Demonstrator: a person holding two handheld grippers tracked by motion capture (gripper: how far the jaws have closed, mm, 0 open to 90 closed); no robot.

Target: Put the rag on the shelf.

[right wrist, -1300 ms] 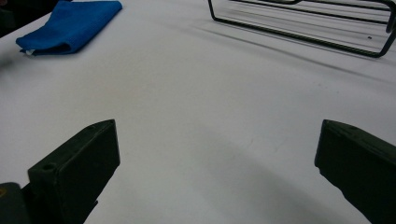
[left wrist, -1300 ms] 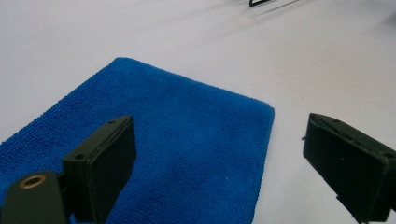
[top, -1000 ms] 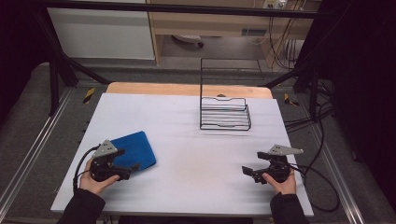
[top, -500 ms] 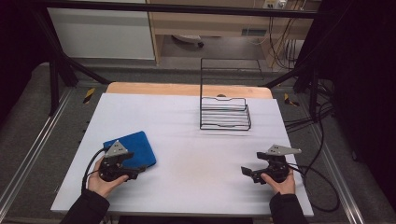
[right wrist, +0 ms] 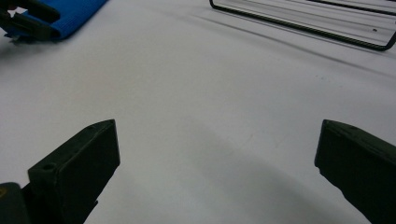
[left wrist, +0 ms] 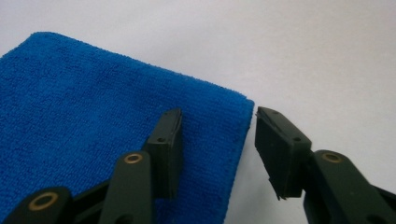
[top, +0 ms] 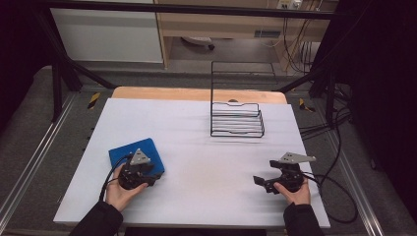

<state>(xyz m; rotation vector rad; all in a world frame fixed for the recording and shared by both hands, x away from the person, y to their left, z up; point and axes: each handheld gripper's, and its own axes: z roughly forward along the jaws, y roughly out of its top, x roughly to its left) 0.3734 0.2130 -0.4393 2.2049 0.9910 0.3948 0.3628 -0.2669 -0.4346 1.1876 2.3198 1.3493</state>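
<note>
1. The left tool sits low at the near left, held in the person's left hand, its forearm coming in from the bottom edge.
2. Its jaws have just been closing and stand partly apart.
3. The right tool rests low at the near right in the right hand, jaws pointing left.
4. Its jaws stand wide apart with nothing between them.

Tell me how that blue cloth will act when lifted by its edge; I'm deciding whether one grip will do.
The blue terry cloth looks soft and folded, so it would probably droop and may unfold when lifted. Its napped pile should resist slipping. The left tongs, whose jaws have just been closing, straddle its edge without yet pressing; one grip likely lifts it, since it seems light.
</note>
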